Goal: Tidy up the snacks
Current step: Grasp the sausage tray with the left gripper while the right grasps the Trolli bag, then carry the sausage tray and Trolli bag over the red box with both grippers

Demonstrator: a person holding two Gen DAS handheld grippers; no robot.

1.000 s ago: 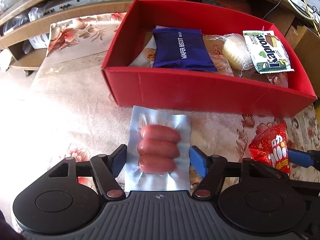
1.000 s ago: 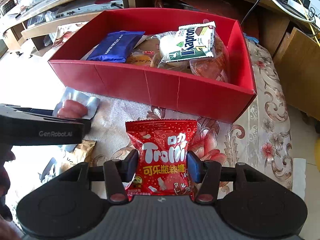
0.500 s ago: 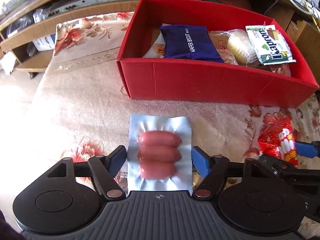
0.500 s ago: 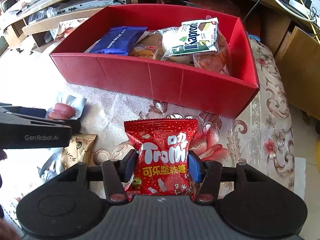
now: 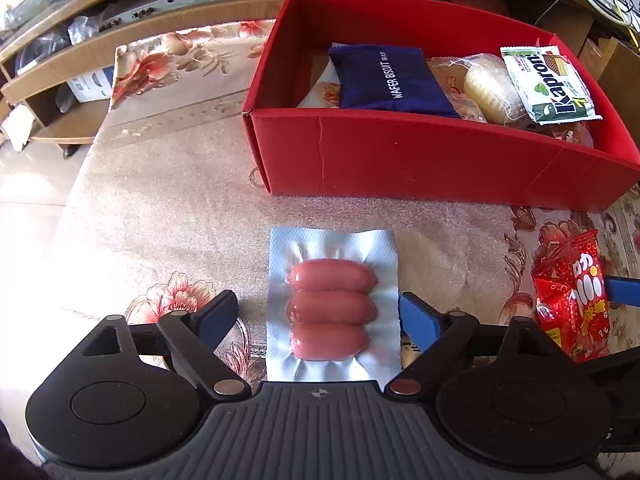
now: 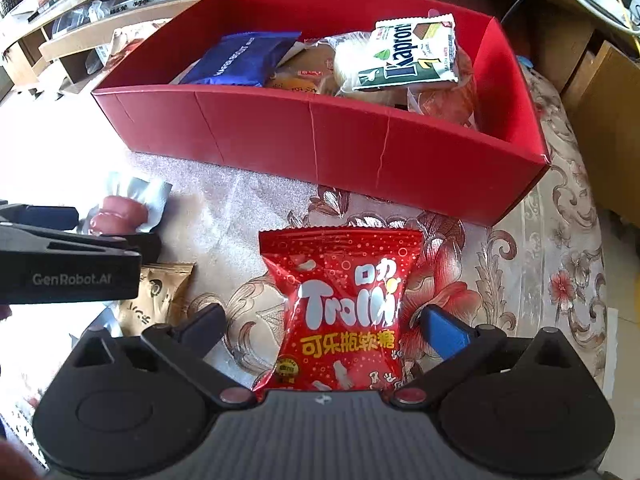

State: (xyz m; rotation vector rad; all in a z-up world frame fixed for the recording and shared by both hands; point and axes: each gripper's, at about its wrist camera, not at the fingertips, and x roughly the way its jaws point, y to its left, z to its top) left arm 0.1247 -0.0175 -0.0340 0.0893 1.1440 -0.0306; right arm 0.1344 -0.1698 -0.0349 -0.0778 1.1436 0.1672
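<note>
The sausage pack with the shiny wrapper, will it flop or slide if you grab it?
The sausage pack probably bends at its thin foil edges but stays firm where the three sausages sit. Its glossy film looks slippery. Lying flat, it shouldn't roll.

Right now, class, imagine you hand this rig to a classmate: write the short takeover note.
Left gripper: jaws opening, sausage pack between them on the cloth, pads clear.
Right gripper: jaws opening around the red Trolli bag, not pressing it.
Done: blue wafer pack, Kapron wafer and buns lie in the red box.
Left: box the sausages, the Trolli bag and the brown sachet.
</note>
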